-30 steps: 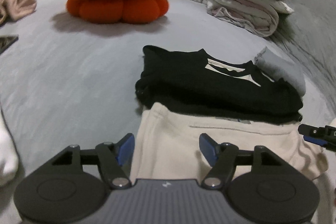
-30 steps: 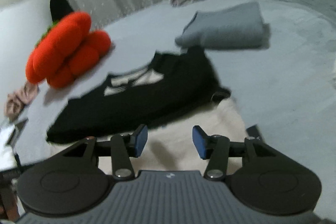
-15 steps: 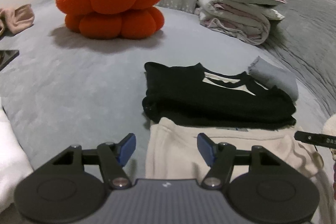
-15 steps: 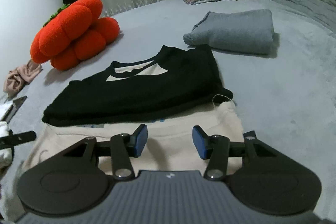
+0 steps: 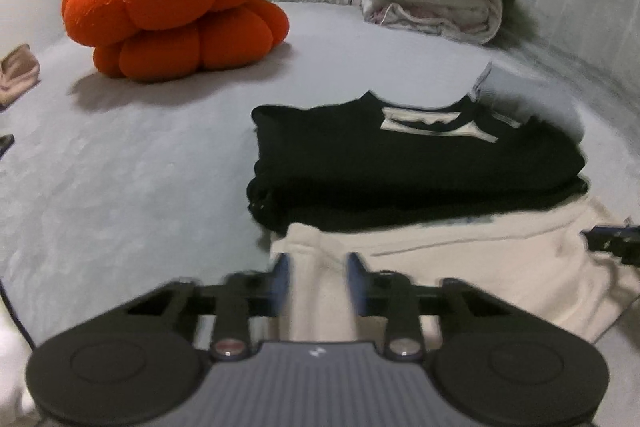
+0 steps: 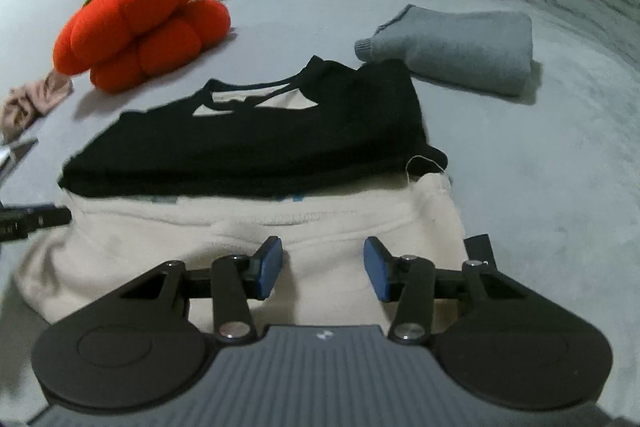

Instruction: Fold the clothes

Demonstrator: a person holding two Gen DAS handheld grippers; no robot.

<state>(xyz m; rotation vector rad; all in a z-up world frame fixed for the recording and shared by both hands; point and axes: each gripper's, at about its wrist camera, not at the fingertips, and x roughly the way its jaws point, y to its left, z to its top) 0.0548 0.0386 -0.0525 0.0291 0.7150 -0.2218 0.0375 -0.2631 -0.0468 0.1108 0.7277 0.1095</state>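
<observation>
**Pinching the near hem of the cream garment, both corners at once**

The cream garment [image 6: 248, 247] lies flat on the grey bed [image 5: 120, 167], its near edge just under both grippers, with a black top [image 6: 248, 143] lying across its far part. A folded grey sweater [image 6: 460, 47] sits further back on the right, and an orange pumpkin cushion [image 5: 176, 7] and a stack of blankets [image 5: 432, 7] stand well apart at the far side.

The left gripper [image 5: 318, 281] is at the near left corner of the cream cloth — its jaws are closing, blurred with motion, with a ridge of fabric between the pads. The right gripper [image 6: 322, 269] hangs over the near right part of the same hem; its jaws stand about half wide and are narrowing slowly, cloth beneath them but not yet pinched.

To do this step well, I judge both grips should land at the same depth along the hem, so the fold line runs straight. The right pads ought to dip until they gather the edge, not only the top layer. Lift evenly once both bite — a lopsided pull would likely skew the cloth and drag the black top with it. If the aim is to fold the hem away over it, carry it low and flat.
</observation>
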